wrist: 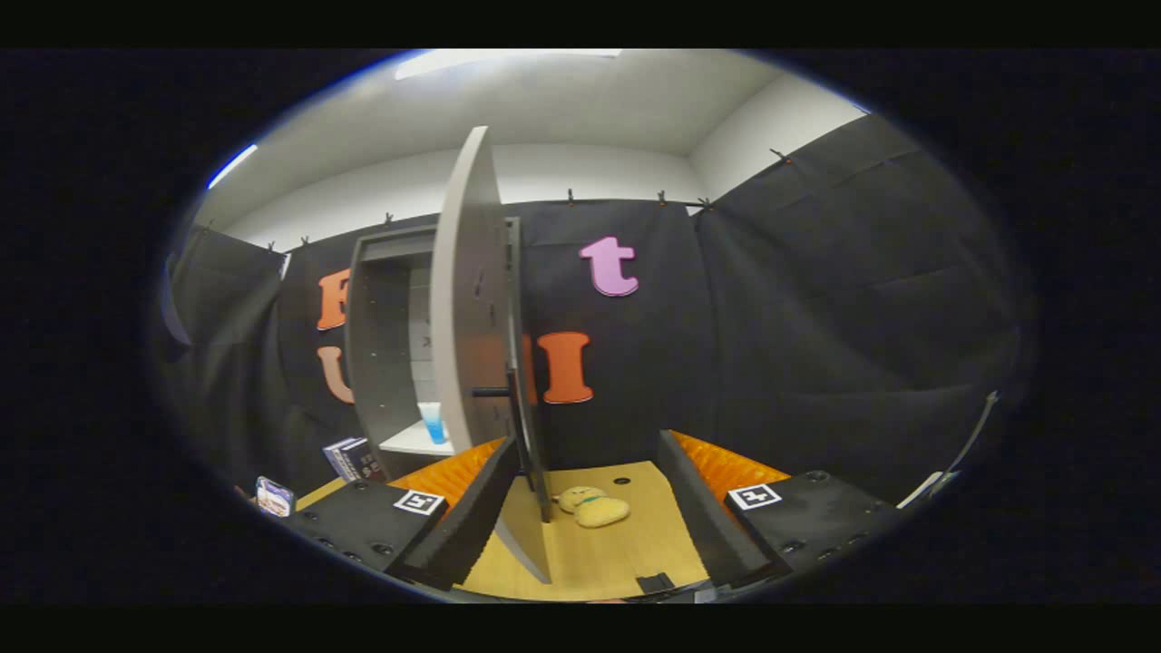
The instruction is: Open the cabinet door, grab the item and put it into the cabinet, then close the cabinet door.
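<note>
Cabinet door [467,290], a tall pale grey panel with a dark rod handle [491,392], stands swung wide open in the centre-left of the frame, its edge turned toward the camera and its lower corner running down between the two fingers. Behind it, left of centre, the dark grey cabinet [381,345] shows an open inside with a white shelf and a light blue cup [433,423] on it. The gripper [590,508] has its fingers spread wide apart, holding nothing. Between them, just right of the door's lower edge, a small yellow plush toy [594,508] lies on the light wooden tabletop [626,544]. At lower left a dark blue box [352,458] and a small printed packet [275,496] sit near the cabinet
</note>
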Available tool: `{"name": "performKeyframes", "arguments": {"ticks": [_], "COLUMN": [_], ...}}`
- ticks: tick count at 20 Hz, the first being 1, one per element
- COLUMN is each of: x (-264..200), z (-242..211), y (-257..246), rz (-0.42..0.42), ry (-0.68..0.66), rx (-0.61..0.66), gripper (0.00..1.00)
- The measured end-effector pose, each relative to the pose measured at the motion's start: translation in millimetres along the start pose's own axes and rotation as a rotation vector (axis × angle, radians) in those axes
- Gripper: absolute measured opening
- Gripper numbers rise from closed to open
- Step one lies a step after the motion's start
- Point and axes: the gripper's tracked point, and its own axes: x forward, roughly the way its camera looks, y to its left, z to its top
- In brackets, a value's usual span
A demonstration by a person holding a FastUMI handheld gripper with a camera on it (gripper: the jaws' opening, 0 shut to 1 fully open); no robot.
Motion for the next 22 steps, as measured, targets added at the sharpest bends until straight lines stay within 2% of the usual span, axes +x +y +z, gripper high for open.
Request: {"name": "performKeyframes", "arguments": {"ticks": [2,7,9,12,16,22], "x": [15.4,53.6,65.8,77.3,84.0,75.6], "z": [-2.8,-33.1,-40.1,-45.6,-42.3,-42.1], "y": [-19.5,-21.5,-17.7,8.4,11.1,29.3], "rz": [-0.024,-0.015,-0.016,0.033,-0.001,-0.037], "ry": [0.015,0.075,0.083,0.089,0.070,0.084], "rx": [0.007,-0.008,-0.030,-0.009,-0.037,-0.053], "gripper": [0.98,0.98,0.98,0.98,0.94,0.93]}}
